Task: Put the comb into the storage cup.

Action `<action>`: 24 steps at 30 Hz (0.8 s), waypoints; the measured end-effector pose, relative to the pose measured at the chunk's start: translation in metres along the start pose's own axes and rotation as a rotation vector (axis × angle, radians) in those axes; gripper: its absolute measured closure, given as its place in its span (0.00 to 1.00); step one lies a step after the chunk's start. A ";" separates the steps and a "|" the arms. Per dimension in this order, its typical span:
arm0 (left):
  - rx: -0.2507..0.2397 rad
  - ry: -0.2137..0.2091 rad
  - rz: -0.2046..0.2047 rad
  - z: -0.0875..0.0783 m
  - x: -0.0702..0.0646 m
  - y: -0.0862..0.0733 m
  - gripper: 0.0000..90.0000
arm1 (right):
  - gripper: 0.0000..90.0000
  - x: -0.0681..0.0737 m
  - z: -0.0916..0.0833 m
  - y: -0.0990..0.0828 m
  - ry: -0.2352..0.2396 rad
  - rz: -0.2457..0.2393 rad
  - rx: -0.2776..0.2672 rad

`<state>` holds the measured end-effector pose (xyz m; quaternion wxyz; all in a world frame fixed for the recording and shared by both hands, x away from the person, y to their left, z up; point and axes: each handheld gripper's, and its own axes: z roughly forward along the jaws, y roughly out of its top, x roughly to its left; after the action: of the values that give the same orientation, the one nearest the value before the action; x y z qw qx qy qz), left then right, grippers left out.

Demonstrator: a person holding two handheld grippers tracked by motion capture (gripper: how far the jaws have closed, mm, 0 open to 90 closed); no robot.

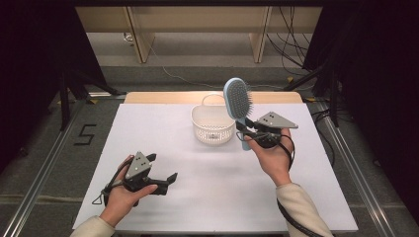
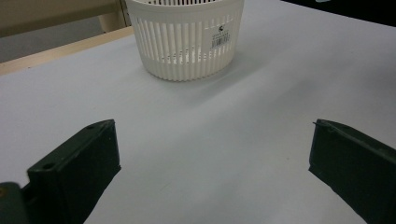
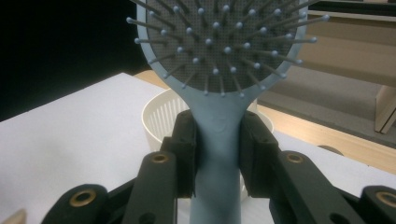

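Note:
A light blue hairbrush stands upright in the air, head up and bristles turned to the right, just right of a white slotted basket. My right gripper is shut on the brush's handle; both black pads press its sides in the right gripper view, with the basket behind. My left gripper rests low over the white table near the front left, open and with nothing between its jaws. From the left gripper view the basket sits ahead on the table.
The white table top has a wooden strip along its far edge. Metal rails run along both sides of the table. Wooden furniture legs and cables lie on the floor beyond.

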<state>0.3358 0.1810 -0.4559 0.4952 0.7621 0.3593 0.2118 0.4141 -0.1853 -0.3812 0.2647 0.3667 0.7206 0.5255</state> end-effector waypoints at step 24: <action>-0.001 -0.002 0.002 0.000 0.000 0.000 0.01 | 0.78 0.001 0.006 0.003 0.000 -0.002 -0.005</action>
<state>0.3353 0.1809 -0.4558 0.4958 0.7622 0.3581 0.2119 0.4184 -0.1803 -0.3797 0.2662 0.3653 0.7196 0.5271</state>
